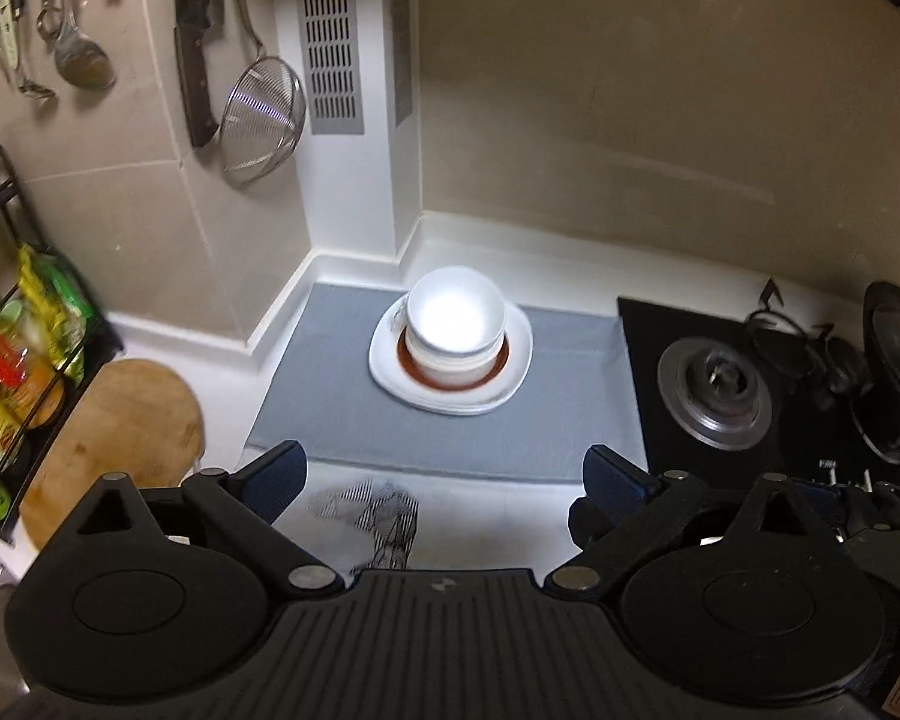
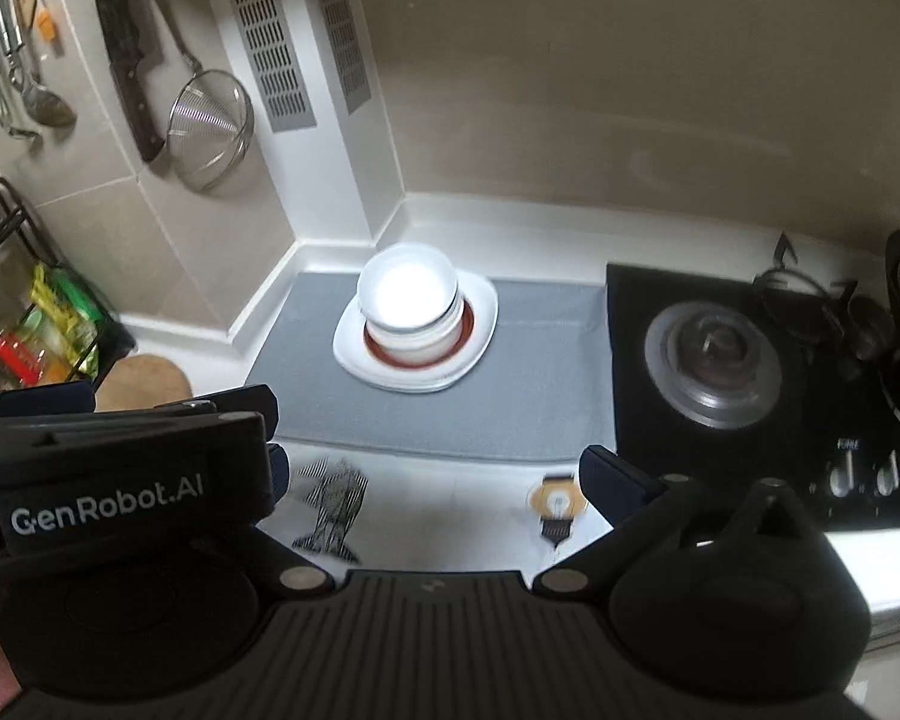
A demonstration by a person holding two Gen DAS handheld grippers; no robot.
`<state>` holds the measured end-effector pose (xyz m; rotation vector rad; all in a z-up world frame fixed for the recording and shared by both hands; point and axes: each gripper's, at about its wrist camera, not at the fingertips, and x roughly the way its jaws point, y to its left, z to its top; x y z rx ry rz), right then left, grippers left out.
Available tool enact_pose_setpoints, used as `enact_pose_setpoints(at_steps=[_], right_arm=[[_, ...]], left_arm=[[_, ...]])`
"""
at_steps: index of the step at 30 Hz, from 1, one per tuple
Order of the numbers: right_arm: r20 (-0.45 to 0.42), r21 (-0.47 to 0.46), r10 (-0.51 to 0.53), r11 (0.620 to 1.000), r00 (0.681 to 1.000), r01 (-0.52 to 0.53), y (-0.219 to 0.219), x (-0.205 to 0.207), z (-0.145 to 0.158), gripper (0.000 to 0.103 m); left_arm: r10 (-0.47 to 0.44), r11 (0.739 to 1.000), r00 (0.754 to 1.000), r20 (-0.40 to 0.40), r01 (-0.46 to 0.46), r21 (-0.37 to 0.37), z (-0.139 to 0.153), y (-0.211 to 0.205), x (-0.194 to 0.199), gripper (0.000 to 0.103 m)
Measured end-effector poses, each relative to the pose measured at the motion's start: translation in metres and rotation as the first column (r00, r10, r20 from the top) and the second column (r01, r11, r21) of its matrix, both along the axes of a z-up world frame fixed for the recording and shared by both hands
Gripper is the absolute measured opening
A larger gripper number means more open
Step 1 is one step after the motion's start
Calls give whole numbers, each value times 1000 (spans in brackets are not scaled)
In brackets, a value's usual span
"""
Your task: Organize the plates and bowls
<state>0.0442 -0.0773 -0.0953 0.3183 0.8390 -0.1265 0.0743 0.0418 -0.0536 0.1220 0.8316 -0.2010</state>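
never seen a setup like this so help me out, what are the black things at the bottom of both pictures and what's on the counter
Those black things are tools a person carries, one per hand, each with a camera looking along its two fingers. One picture comes from the left hand-held gripper, the other from the right hand-held gripper. Both stand open and hold nothing.

On the counter lies a grey mat bearing a stack of white bowls on white plates. Right of it is a black gas stove; a wooden board sits at the left. A strainer hangs on the wall.

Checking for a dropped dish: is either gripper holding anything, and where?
Nothing: left gripper and right gripper are open and empty; the bowls sit stacked on plates.
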Motion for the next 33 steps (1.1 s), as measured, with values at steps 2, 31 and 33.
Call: enact_pose_setpoints(at_steps=[2,31,33], right_arm=[[6,-3,3,1000,1000,-3,1,-8,-1,103],[42,-10,-16,1000,999,17,-6,-34,5,103],[43,-4,-18,1000,999,18,-5,-34,4,103]], left_arm=[[0,1000,1000,1,0,13,0,-1,-8,99],[-11,999,999,40,10,32,8,-5,-33,100],[-12,999,999,41,10,38,8,-5,-33,100]])
